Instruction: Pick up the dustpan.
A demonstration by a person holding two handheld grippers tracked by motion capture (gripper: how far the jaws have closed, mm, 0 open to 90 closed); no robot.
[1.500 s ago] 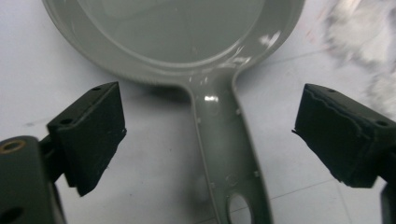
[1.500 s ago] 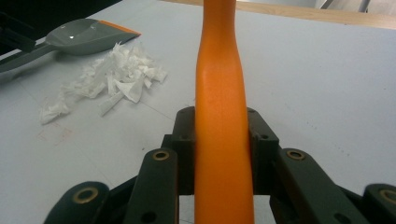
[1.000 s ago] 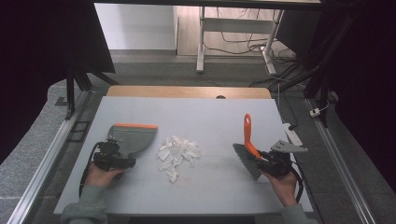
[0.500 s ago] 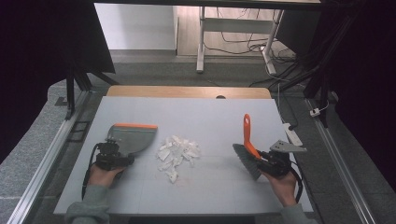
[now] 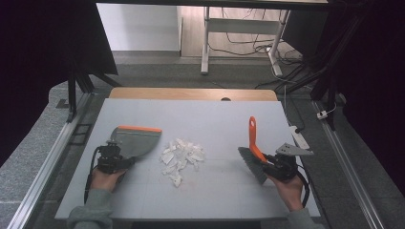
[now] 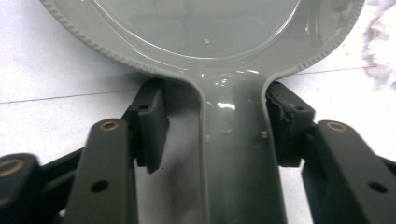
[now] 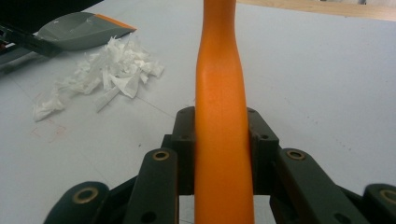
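High view. I am seeing a grey table [image 5: 229, 119] with three items laid out on it. The dustpan [image 5: 135, 141], grey with an orange front lip, is lying on the left half, its handle pointing toward my left gripper [image 5: 112, 160]. The paper scraps [image 5: 181, 156], white and torn, are sitting in a loose pile near the middle, just beside the dustpan's right edge. The brush [image 5: 253, 150], with an orange handle and grey bristles, is resting on the right half, well apart from the pile, its handle running away from the person. My right gripper [image 5: 279, 164] is sitting at the near end of the brush. A hand is gripping each tool from the table's near edge.

Left gripper view. I am looking along the dustpan [image 6: 201, 42] handle, which is running straight up between the two black jaws. The jaws are standing apart: the right pad is sitting against the handle, while a gap is showing between the left pad and the handle. The paper scraps [image 6: 380, 39] are showing at the upper right edge.

Right gripper view. I am holding the brush [image 7: 222, 116] by its orange handle; both jaws are pressing on it from either side, clamped. The paper scraps [image 7: 105, 74] are lying to the upper left, with the dustpan [image 7: 79, 30] just behind them.
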